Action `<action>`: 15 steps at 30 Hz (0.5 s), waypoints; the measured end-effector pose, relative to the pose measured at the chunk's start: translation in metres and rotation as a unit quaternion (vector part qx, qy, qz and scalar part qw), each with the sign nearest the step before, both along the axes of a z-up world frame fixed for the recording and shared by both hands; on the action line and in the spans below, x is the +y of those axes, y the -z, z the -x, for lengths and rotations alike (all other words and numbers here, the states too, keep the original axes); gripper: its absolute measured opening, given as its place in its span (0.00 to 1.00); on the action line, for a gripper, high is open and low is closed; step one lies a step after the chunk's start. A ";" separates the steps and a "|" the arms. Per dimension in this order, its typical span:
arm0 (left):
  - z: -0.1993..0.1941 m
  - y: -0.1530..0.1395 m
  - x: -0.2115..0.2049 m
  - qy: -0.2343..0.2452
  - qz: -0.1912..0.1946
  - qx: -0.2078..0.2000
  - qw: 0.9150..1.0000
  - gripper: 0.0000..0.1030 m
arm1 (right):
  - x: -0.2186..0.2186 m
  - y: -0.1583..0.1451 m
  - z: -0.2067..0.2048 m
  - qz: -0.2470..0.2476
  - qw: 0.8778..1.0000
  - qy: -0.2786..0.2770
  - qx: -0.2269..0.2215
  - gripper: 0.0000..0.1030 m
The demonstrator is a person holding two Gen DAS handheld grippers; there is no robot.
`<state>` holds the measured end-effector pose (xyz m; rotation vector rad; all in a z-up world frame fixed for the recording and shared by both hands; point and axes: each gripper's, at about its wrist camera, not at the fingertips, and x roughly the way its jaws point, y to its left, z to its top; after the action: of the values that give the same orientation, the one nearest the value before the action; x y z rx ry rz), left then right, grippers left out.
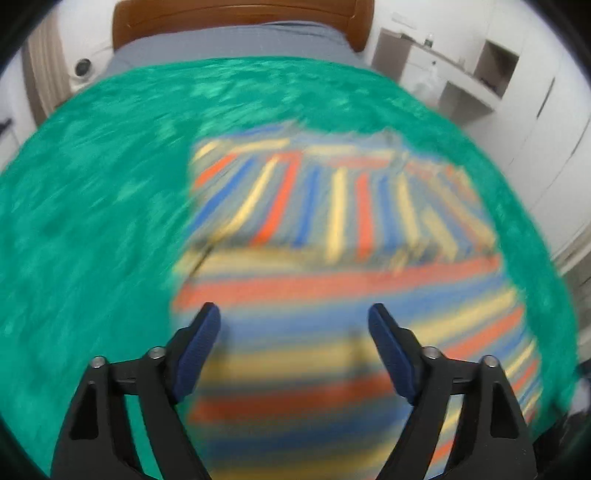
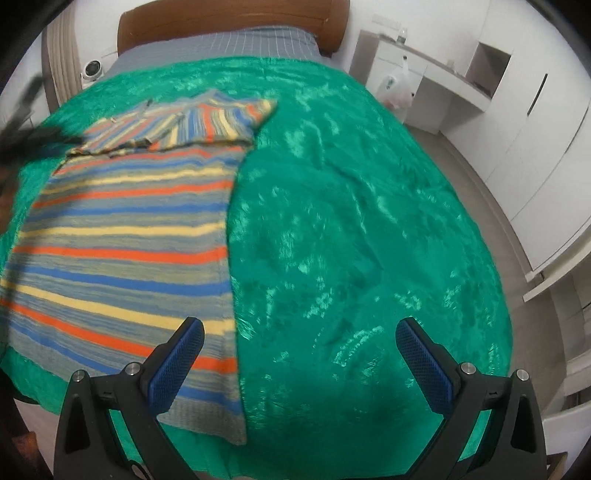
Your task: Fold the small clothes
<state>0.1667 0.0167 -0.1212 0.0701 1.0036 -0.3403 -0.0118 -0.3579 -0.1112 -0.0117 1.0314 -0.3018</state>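
Observation:
A striped knit garment in blue, orange, yellow and grey lies flat on a green blanket, its sleeves folded in across the top. In the left wrist view the garment is blurred by motion. My left gripper is open and empty, hovering above the garment's lower part. My right gripper is open and empty above the blanket, just right of the garment's right edge. The left gripper shows as a dark blur at the far left of the right wrist view.
The blanket covers a bed with a brown headboard and grey sheet. White cabinets and a desk stand to the right, with floor between them and the bed. A small white fan sits at the left.

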 end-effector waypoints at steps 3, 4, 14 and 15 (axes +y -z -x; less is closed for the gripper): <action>0.053 0.018 0.024 -0.004 -0.042 -0.003 0.999 0.85 | 0.003 0.010 -0.006 -0.013 1.000 -0.016 0.000 0.99; 0.072 0.026 0.030 -0.009 -0.057 -0.001 0.998 0.86 | 0.007 0.010 -0.008 -0.022 0.999 -0.025 -0.008 0.99; 0.169 0.032 0.064 -0.055 -0.094 -0.014 0.994 0.93 | 0.029 0.028 -0.012 -0.050 0.996 -0.076 -0.003 0.99; 0.169 0.030 0.066 -0.055 -0.097 -0.019 0.994 0.93 | 0.027 0.025 -0.008 -0.054 0.996 -0.075 -0.004 0.99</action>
<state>-0.0026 0.0830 -0.1508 0.1958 0.9954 -0.1386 -0.0040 -0.3313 -0.1364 0.0098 1.0325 -0.1085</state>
